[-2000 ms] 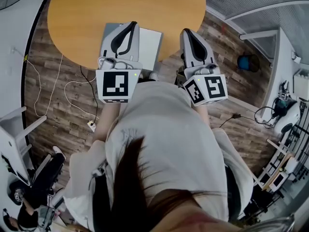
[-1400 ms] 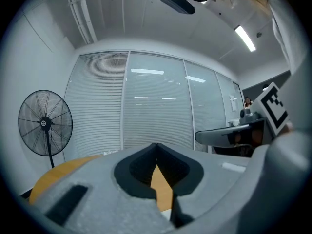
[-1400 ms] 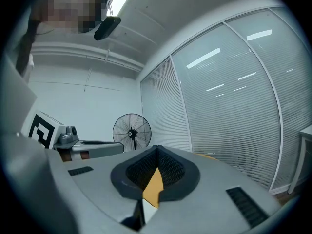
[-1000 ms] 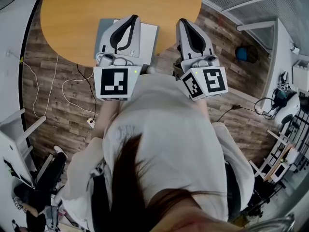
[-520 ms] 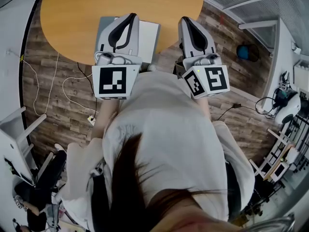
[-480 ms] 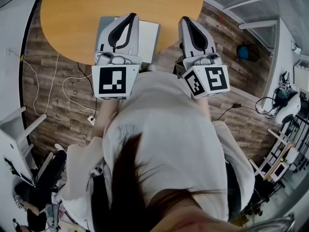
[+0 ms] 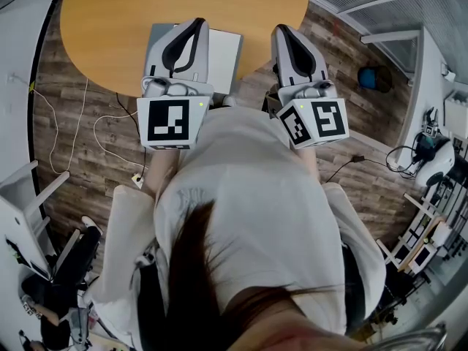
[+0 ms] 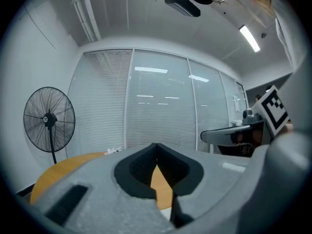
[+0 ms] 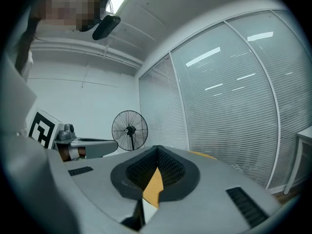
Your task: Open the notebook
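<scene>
A pale grey closed notebook [image 7: 228, 53] lies flat at the near edge of the round wooden table [image 7: 131, 6]. My left gripper [image 7: 196, 23] hovers over the notebook's left half and hides it. The jaws are shut and hold nothing, and their tips meet in the left gripper view [image 8: 156, 145]. My right gripper [image 7: 282, 29] is just right of the notebook, over the table's rim and the floor, apart from the cover. It is shut and empty too, with its tips together in the right gripper view [image 9: 157, 148]. Both grippers point level toward the table.
The person stands close against the table's near edge. A standing fan [image 8: 48, 119] is beyond the table on the left, with blinds-covered glass walls behind. Cables [image 7: 88, 134] trail over the wood floor at the left. Furniture and gear crowd the right side [image 7: 431, 159].
Both grippers stay in the same place over the table's edge with jaws shut. Only the head view shifts slightly.
</scene>
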The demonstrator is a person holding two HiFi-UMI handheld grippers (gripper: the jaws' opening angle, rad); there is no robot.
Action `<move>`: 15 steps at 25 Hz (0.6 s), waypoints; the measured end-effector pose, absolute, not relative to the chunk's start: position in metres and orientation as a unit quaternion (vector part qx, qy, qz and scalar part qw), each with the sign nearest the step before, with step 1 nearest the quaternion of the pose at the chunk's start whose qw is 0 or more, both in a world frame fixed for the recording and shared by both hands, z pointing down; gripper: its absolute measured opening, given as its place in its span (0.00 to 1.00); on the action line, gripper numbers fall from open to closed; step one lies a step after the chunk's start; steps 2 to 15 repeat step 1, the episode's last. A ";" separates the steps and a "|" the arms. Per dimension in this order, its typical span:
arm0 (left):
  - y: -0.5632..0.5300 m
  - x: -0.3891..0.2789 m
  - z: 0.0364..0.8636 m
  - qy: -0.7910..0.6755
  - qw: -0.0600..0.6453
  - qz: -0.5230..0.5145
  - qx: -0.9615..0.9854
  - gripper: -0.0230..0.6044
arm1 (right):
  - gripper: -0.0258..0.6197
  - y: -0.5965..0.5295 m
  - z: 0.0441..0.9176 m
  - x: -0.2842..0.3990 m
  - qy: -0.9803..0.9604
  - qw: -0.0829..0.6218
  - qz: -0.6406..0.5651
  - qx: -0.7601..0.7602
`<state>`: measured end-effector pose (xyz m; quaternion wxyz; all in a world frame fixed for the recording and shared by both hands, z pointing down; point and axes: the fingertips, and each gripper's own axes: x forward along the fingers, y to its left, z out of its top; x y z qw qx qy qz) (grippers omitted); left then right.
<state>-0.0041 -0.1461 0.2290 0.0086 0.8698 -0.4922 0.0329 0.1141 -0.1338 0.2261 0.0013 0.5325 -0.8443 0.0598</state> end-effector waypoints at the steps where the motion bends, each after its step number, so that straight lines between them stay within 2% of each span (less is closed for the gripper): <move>1: -0.146 -0.004 0.229 -0.492 0.009 0.033 0.870 0.06 | 0.04 -0.134 0.226 0.114 -0.844 0.001 0.060 0.532; 15: -0.146 -0.004 0.229 -0.492 0.009 0.033 0.870 0.06 | 0.04 -0.134 0.226 0.114 -0.844 0.001 0.060 0.532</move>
